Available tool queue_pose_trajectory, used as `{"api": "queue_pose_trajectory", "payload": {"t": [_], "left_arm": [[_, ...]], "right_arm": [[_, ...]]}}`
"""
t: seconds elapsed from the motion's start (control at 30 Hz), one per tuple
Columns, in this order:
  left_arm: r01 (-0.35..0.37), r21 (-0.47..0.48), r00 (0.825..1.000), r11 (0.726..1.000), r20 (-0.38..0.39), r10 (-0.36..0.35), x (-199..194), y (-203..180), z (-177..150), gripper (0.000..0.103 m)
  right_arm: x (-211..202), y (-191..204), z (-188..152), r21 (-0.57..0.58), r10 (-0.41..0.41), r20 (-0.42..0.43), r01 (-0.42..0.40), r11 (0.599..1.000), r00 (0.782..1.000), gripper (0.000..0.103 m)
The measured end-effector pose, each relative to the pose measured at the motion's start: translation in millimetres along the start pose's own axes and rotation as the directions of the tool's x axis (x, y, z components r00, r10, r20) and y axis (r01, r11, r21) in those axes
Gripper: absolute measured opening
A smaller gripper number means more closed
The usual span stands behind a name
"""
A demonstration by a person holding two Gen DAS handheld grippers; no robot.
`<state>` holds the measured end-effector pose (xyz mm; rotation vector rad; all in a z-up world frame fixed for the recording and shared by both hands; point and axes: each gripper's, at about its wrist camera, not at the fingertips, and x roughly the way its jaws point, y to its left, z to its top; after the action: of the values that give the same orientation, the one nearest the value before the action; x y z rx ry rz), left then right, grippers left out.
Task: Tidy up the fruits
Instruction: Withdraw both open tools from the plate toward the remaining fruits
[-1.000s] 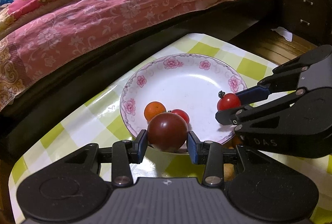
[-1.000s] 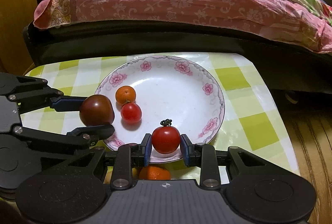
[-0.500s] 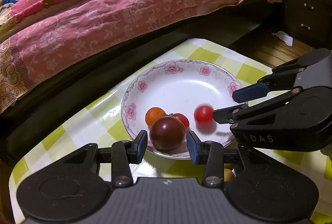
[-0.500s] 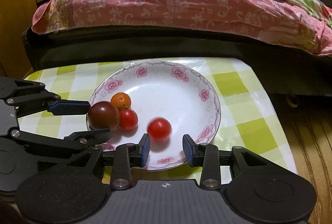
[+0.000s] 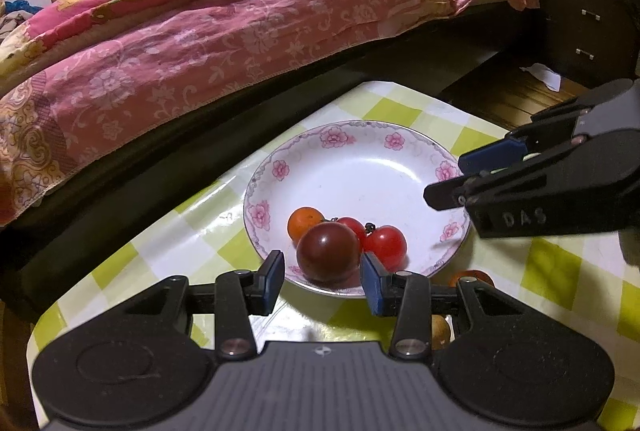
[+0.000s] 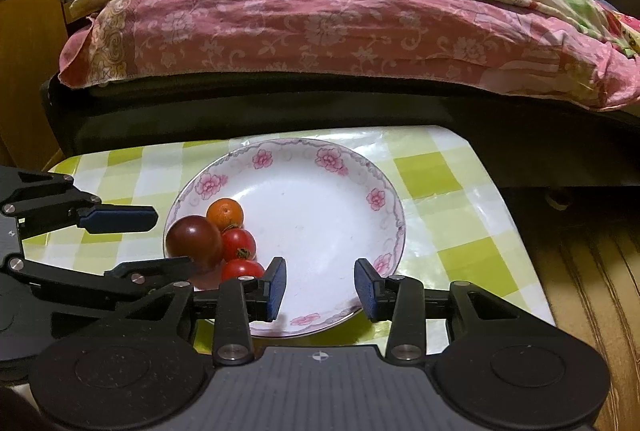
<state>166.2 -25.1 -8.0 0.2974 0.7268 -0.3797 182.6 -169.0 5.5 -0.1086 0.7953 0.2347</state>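
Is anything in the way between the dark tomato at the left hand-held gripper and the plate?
Nothing visible does. The dark tomato already sits in the plate, near its front rim, between the open pads of the left hand-held gripper, beside two red tomatoes and an orange fruit.

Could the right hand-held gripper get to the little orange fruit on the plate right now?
Probably not directly. The orange fruit sits at the plate's far left, behind two red tomatoes, with the left hand-held gripper around the dark tomato beside it.
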Motion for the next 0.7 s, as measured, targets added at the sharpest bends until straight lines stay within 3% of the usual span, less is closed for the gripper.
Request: {"api": "queue_pose_trajectory", "payload": {"t": [0.33, 0.7], "left_arm": [[0.004, 0.000, 1.000, 1.000, -0.003, -0.004, -4, 1, -3, 0.048], [0.057, 0.033, 0.998, 0.998, -0.027, -0.056, -16, -7, -14, 0.048]], "right_arm": [[-8, 0, -4, 0.010, 0.009, 0.001, -0.009, 1.000, 1.000, 0.035], [-20, 0, -18, -0.002, 0.037, -0.038, -0.037, 0.999, 0.999, 0.035]]}}
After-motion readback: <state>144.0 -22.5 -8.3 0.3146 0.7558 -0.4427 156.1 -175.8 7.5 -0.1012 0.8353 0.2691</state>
